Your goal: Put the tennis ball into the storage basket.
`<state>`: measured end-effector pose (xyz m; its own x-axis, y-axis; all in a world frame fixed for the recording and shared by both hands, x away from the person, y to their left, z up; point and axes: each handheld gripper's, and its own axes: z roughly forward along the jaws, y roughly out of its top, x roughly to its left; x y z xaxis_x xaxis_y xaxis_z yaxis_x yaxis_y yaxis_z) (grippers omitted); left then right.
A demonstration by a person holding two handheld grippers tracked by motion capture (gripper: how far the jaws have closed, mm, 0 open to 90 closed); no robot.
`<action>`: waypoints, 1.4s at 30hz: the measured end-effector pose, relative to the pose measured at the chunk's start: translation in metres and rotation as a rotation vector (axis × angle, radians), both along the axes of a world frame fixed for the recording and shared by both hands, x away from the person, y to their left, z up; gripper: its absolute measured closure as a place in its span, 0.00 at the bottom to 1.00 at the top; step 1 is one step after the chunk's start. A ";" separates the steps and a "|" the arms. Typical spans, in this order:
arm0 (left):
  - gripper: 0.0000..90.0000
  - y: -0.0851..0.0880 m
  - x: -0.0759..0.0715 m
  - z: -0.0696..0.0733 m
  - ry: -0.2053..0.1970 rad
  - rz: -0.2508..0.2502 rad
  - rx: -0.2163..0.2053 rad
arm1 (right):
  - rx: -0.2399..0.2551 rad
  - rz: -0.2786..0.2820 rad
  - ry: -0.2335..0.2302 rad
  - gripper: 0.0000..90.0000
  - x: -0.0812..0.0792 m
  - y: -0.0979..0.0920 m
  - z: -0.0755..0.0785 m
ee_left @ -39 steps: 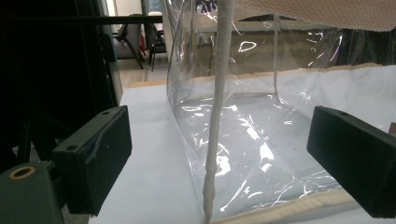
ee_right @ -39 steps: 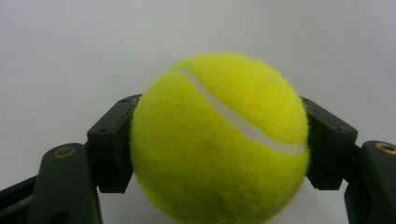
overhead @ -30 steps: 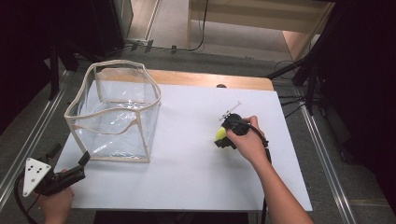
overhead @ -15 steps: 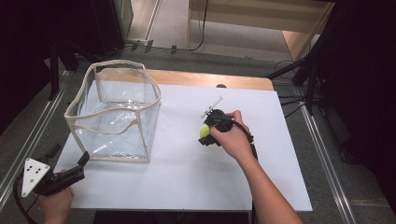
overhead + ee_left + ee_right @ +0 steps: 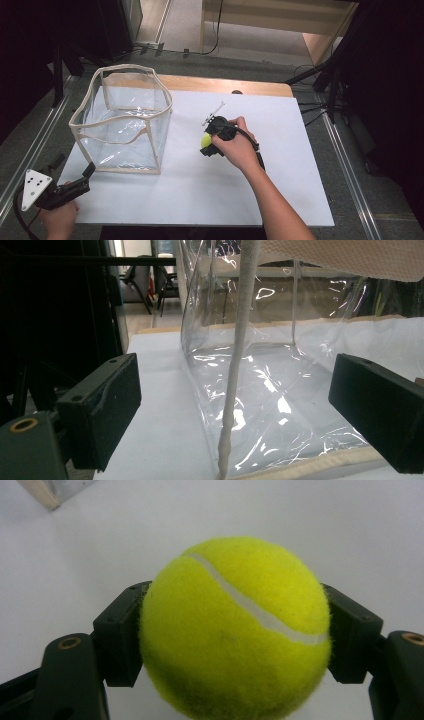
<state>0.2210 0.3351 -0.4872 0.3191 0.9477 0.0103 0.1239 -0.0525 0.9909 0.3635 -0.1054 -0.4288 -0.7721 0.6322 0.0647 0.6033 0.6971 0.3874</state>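
1. Yellow-green tennis ball (image 5: pixel 235 630) is pinched between the right gripper's (image 5: pixel 235 635) jaws, 1 pad on each side, clear of the white table top (image 5: pixel 280 165). In the high view the ball (image 5: pixel 205 140) shows at the gripper's (image 5: pixel 209 142) nose, roughly mid-table, right of the clear bag.
2. Clear plastic bag w/ beige trim (image 5: pixel 122 122) stands open-topped at the table's left rear; nothing seen inside it.
3. Left gripper (image 5: pixel 82 176) sits at the near left corner, just beside the bag's front corner. Its jaws are spread wide, nothing between the pads; bag's corner seam (image 5: pixel 235 370) lies straight ahead btwn them, not touched.
4. Step in hand, as I read it: carry phase. Ball is picked up & en route to the bag; drop-in not yet done.
5. Next move prob. needs: lift the ball above the bag's rim (image 5: pixel 162 107), bring it over the opening, then open the jaws. Rim is floppy & wavy, so approach from above, not from the side; left gripper could steady the corner.
6. Vs. 1 s ago: right hand & ball have shifted left, toward the bag, w/ grip unchanged. Left gripper & bag haven't moved.
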 end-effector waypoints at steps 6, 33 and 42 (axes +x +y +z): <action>0.08 -0.001 0.000 0.000 0.002 0.002 0.009 | 0.008 0.027 -0.005 0.26 0.000 0.009 0.006; 0.08 -0.002 0.000 0.000 0.002 0.001 0.021 | 0.054 0.099 -0.018 0.26 0.011 0.028 0.038; 0.08 -0.002 0.000 0.000 0.005 0.001 0.021 | 0.061 0.125 -0.024 0.26 0.014 0.033 0.052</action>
<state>0.2206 0.3334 -0.4871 0.3180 0.9476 0.0290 0.1291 -0.0736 0.9889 0.3775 -0.0719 -0.3767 -0.8463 0.5266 0.0803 0.5033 0.7410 0.4445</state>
